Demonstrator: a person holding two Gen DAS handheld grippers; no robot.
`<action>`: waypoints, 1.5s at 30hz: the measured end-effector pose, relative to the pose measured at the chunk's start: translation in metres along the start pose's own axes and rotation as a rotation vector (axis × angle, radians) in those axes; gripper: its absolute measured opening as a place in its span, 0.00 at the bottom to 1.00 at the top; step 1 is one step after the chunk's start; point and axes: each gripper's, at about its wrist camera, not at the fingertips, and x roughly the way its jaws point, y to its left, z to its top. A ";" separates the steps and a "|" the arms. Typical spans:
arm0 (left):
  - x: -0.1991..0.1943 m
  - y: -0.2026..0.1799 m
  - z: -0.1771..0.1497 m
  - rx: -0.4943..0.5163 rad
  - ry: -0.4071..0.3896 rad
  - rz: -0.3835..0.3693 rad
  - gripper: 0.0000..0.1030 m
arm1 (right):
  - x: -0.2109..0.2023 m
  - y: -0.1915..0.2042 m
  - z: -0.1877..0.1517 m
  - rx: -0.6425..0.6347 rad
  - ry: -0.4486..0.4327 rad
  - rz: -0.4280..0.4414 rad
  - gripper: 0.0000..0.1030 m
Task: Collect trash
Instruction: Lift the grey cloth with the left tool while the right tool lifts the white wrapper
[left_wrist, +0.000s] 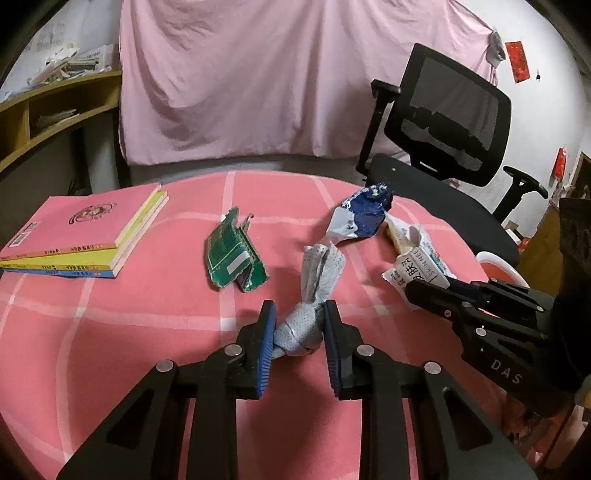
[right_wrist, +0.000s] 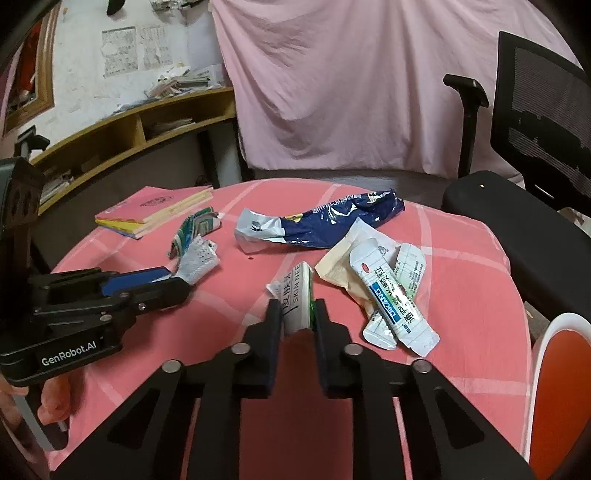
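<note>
On pink cloth (left_wrist: 147, 314), both grippers clamp wrappers.

Stack of three books (left_wrist: 86, 230), pink one on top, at the table's (left_wrist: 110, 332) far left edge. Black mesh office chair (left_wrist: 448, 125) past the far right edge. Pink sheet (left_wrist: 258, 81) hanging behind, wooden shelf (right_wrist: 140, 125) with loose papers far left.
</note>
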 end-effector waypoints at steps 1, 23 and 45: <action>-0.002 0.000 -0.001 0.001 -0.008 -0.002 0.20 | -0.002 0.001 0.000 -0.002 -0.011 0.001 0.11; -0.067 -0.031 -0.021 0.068 -0.358 0.058 0.20 | -0.068 0.021 -0.010 -0.102 -0.350 -0.082 0.09; -0.084 -0.137 -0.013 0.187 -0.422 -0.106 0.20 | -0.169 -0.050 -0.048 0.020 -0.570 -0.246 0.09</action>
